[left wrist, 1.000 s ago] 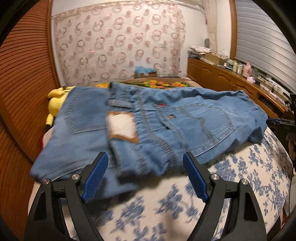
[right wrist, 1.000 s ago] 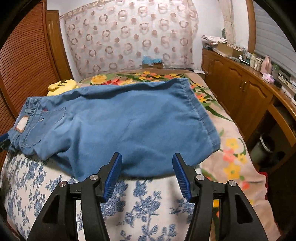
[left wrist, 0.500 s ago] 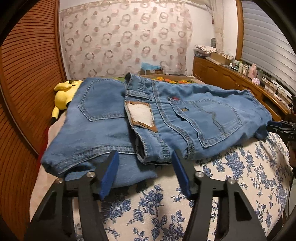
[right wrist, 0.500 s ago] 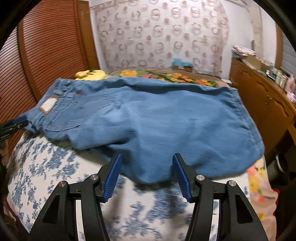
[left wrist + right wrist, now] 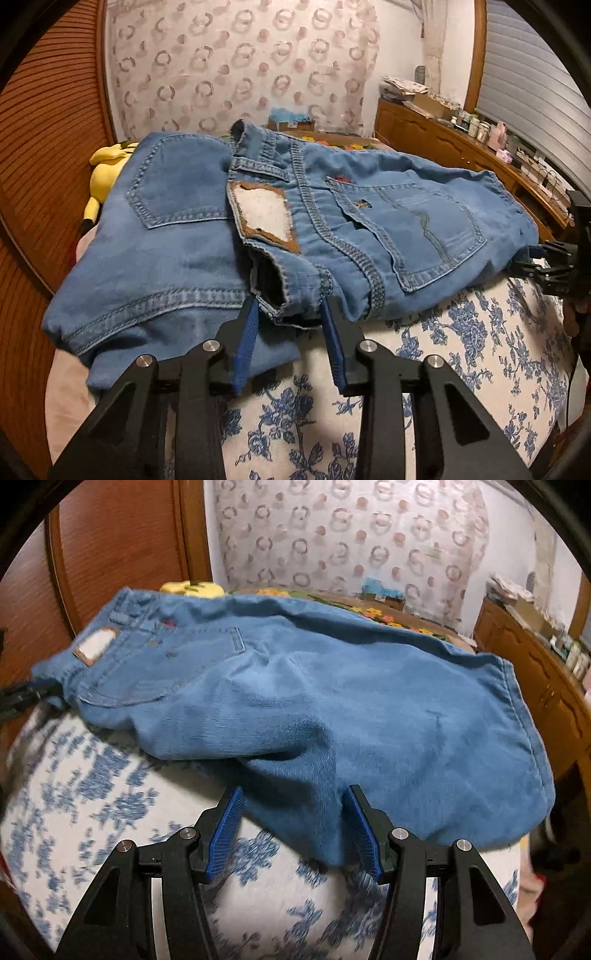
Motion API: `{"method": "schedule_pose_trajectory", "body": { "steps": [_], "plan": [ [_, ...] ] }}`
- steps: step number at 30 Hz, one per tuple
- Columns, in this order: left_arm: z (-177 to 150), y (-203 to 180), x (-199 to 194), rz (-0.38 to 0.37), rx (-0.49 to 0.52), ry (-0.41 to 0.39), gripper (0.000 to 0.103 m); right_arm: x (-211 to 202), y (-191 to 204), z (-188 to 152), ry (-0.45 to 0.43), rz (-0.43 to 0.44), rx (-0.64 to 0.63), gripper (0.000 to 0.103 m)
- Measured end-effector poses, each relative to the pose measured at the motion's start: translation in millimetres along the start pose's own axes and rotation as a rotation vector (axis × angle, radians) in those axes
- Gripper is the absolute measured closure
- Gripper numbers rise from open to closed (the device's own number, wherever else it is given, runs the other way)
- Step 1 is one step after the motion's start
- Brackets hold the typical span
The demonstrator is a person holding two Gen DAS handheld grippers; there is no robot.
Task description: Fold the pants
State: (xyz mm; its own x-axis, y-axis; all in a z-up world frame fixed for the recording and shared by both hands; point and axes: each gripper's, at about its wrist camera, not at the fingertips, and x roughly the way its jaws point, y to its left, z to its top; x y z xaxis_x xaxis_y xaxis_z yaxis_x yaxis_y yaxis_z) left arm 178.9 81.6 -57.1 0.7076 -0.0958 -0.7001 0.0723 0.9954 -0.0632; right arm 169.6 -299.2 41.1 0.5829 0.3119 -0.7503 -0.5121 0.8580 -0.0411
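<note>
Denim, light blue and soft, makes up the pair of jeans (image 5: 207, 236) lying across a bed covered with a white quilt printed in blue flowers (image 5: 461, 332). The waist end lies to the left, the hem end to the right. The jeans seem already doubled lengthwise, back pockets up, so the 2 legs lie stacked, which would leave a crosswise fold as the next step.

The left gripper (image 5: 288, 314) sits at the near edge of the waistband, beside the tan leather label patch (image 5: 264, 216). Its jaws stand narrow, 1 blue pad on each side of the bunched waistband, though whether they pinch it yet I cannot tell. That spot makes sense: the band is thick and stiff, so it should lift without slipping.

The right gripper (image 5: 293, 801) meets the near edge of the leg section with jaws fairly wide, straddling a hanging fold of cloth, not yet closed on it. Gripping both ends along 1 edge would keep the layers aligned when raised.
</note>
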Motion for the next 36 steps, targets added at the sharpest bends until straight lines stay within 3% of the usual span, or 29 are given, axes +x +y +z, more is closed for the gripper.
{"method": "schedule_pose_trajectory", "body": {
  "steps": [4,12,14,15,16,18,19,22,30,36],
  "plan": [
    [3.5,-5.4,0.4,0.003,0.031,-0.007,0.074,11.5,2.0,12.4,0.013,0.008,0.006,0.044],
    [6.2,-9.2,5.9,0.034,0.04,-0.01,0.074,19.7,18.8,11.8,0.01,-0.033,-0.071,0.044],
    [5.3,-10.6,0.5,0.027,0.05,-0.035,0.084,20.0,20.9,9.6,0.005,-0.031,-0.078,0.045],
    [6.1,-11.1,-1.6,0.019,0.047,-0.035,0.088,20.1,19.7,9.3,0.006,-0.025,-0.068,0.051],
    [8.0,-11.7,-3.9,0.02,0.047,-0.041,0.09,20.0,18.7,9.7,0.006,-0.039,-0.061,0.065],
    [11.0,-13.2,-11.1,0.023,0.049,-0.063,0.091,19.6,15.3,11.0,0.008,-0.052,-0.058,0.086],
    [13.7,-14.3,-15.8,0.021,0.05,-0.072,0.091,18.9,13.4,11.1,0.008,-0.042,-0.062,0.092],
    [23.1,-16.1,-33.5,0.026,0.051,-0.12,0.092,14.1,13.6,10.8,-0.009,-0.038,-0.075,0.098],
    [41.6,-16.3,-75.9,0.023,0.05,-0.211,0.093,-21.2,22.4,10.6,-0.099,-0.056,-0.077,0.099],
    [32.4,-11.2,-117.3,0.013,0.038,-0.279,0.093,-57.5,40.5,-7.9,-0.136,-0.023,-0.088,0.099]
  ]
}}
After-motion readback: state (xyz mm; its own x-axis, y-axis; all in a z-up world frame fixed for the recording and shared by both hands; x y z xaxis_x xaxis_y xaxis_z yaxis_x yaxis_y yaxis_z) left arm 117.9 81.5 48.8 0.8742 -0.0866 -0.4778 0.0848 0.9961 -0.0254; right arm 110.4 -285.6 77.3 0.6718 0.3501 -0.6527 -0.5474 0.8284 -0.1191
